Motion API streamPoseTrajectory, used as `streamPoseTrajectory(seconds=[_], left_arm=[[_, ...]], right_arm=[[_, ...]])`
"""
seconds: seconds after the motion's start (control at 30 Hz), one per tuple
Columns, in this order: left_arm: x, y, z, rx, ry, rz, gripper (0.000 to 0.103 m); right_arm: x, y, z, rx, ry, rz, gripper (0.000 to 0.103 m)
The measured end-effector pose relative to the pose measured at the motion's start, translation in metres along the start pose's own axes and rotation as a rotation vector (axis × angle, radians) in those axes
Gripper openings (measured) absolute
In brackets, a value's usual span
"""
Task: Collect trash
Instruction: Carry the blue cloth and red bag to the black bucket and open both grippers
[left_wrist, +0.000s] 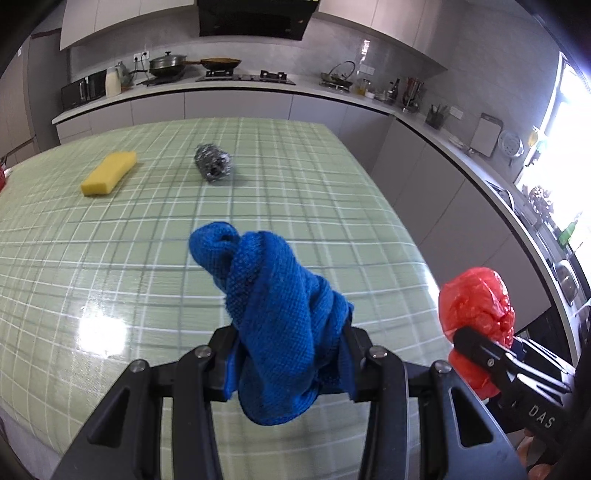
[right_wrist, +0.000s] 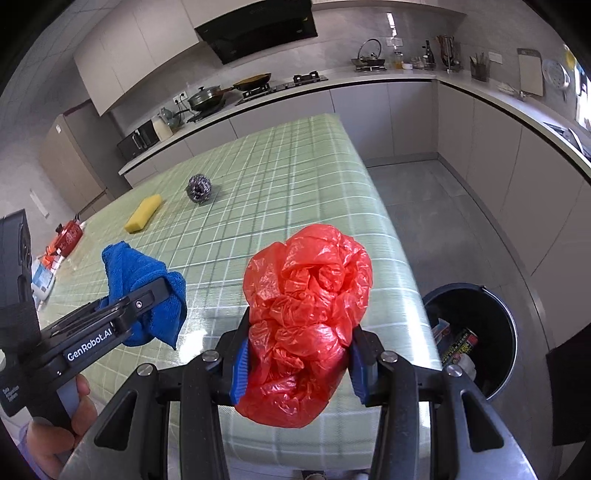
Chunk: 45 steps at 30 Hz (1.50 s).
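My left gripper (left_wrist: 290, 363) is shut on a crumpled blue cloth (left_wrist: 273, 314) and holds it above the green checked table (left_wrist: 147, 258). The cloth also shows in the right wrist view (right_wrist: 142, 280). My right gripper (right_wrist: 297, 363) is shut on a crumpled red plastic bag (right_wrist: 306, 317), held over the table's right edge; the bag also shows in the left wrist view (left_wrist: 476, 314). A black trash bin (right_wrist: 476, 332) with some rubbish inside stands on the floor right of the table, just right of the bag.
A yellow sponge (left_wrist: 109, 172) and a steel wool scrubber (left_wrist: 213, 162) lie on the far part of the table. Red and white items (right_wrist: 62, 240) sit at the table's left edge. Kitchen counters (left_wrist: 236, 86) with a stove and pans run behind and to the right.
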<state>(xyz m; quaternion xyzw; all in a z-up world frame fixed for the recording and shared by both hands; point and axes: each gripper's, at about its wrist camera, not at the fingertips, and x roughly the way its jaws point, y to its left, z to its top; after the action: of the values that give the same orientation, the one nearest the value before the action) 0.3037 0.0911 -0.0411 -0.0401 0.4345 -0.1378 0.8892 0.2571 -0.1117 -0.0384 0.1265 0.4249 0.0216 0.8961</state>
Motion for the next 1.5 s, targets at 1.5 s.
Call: streamPoseTrajectory(seconds=[1.5], left_arm=[[0.12, -0.273, -0.049, 0.168, 0.168, 0.046, 0.048]], right_arm=[[0.03, -0.292, -0.007, 0.118, 0.152, -0.02, 0.047]])
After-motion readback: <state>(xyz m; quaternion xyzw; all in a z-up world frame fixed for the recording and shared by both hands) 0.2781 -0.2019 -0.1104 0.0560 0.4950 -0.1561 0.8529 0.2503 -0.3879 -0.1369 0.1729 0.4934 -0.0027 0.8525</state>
